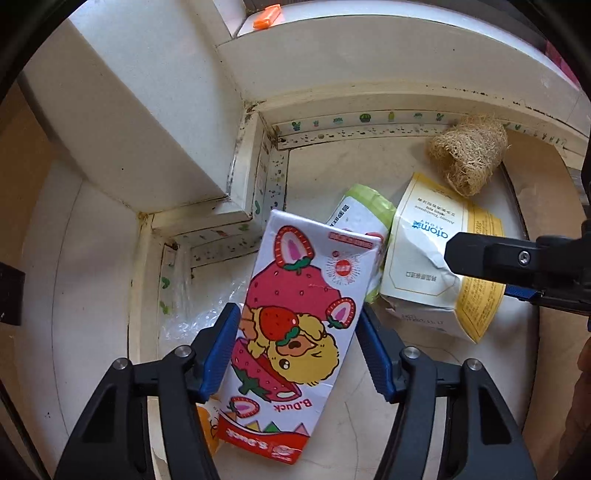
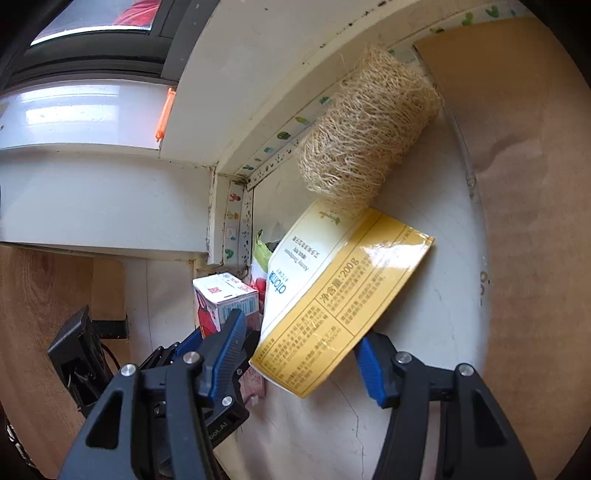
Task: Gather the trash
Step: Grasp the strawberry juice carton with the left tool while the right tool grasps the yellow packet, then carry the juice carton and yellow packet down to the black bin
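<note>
A strawberry B.Duck carton [image 1: 291,325] lies between the blue pads of my left gripper [image 1: 297,343], which is shut on its sides. It also shows in the right wrist view [image 2: 225,302]. A yellow-and-white atom box [image 2: 332,299] sits between the pads of my right gripper [image 2: 299,354], which is closed against its lower end. The box shows in the left wrist view [image 1: 436,258] with a right finger [image 1: 491,258] against it. A green-and-white wrapper [image 1: 364,210] lies between carton and box.
A loofah scrubber [image 2: 365,133] lies by the back wall, also in the left wrist view [image 1: 469,155]. Clear plastic film [image 1: 199,314] lies left of the carton. A white counter [image 2: 424,387] meets a mouldy tiled corner [image 1: 258,155]. An orange clip [image 1: 266,16] sits on the sill.
</note>
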`<state>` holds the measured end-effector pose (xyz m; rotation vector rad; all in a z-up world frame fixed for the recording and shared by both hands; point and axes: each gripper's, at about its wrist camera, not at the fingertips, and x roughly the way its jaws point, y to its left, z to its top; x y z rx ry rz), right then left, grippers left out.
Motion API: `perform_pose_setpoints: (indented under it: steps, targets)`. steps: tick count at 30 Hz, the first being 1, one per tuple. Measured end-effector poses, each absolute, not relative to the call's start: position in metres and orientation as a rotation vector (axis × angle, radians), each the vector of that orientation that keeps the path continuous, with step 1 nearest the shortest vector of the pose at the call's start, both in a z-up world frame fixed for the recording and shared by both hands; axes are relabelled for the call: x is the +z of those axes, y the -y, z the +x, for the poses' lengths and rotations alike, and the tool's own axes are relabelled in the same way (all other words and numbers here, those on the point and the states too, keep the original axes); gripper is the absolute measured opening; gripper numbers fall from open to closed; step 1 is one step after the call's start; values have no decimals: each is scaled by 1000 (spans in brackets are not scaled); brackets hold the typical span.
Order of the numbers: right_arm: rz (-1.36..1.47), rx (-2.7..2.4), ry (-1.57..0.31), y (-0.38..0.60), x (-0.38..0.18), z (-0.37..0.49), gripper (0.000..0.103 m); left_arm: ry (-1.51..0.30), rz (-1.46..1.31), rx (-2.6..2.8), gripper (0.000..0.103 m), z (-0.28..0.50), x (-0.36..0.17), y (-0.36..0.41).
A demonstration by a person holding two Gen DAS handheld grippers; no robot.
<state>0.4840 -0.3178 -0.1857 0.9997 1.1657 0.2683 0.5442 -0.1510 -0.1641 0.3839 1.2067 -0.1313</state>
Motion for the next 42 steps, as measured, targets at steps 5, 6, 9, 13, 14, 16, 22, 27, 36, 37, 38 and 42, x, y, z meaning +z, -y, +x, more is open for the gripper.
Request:
perform_pose_setpoints:
  steps: [5, 6, 9, 13, 14, 16, 22, 27, 36, 37, 38, 42]
  targets:
    - [955, 285, -1121, 317, -172, 482, 18, -1196, 372, -115, 57, 532, -154, 155]
    - [945, 288, -1108, 317, -167, 481, 10, -1197, 361, -116, 57, 531, -152, 154]
    - [904, 291, -1082, 316, -151, 474, 6, -1200, 326, -118, 56, 525, -144, 153]
    - [874, 311, -1052, 318, -131, 456, 6, -1190, 289, -128, 55, 510, -126, 154]
    - [867, 315, -1047, 319, -127, 451, 6, -1186, 279, -132, 55, 504, -121, 155]
    - [846, 321, -1039, 322, -118, 438, 6, -1182, 258, -138, 55, 492, -111, 155]
    - [773, 354, -1032, 314, -91, 387, 6, -1160, 212, -184, 55, 442, -80, 158]
    - [697, 381, -1029, 304, -66, 336, 6, -1153, 172, -227, 55, 387, -57, 154]
    - [551, 437, -1021, 276, -7, 232, 6, -1111, 69, -311, 55, 275, -13, 128]
    - [532, 445, -1019, 272, 2, 216, 6, -1104, 57, -321, 55, 263, -7, 123]
    - [519, 449, -1016, 269, 8, 206, 6, -1098, 49, -329, 55, 250, -2, 120]
    - [463, 476, -1018, 253, 27, 164, 6, -1086, 12, -354, 55, 201, 17, 105]
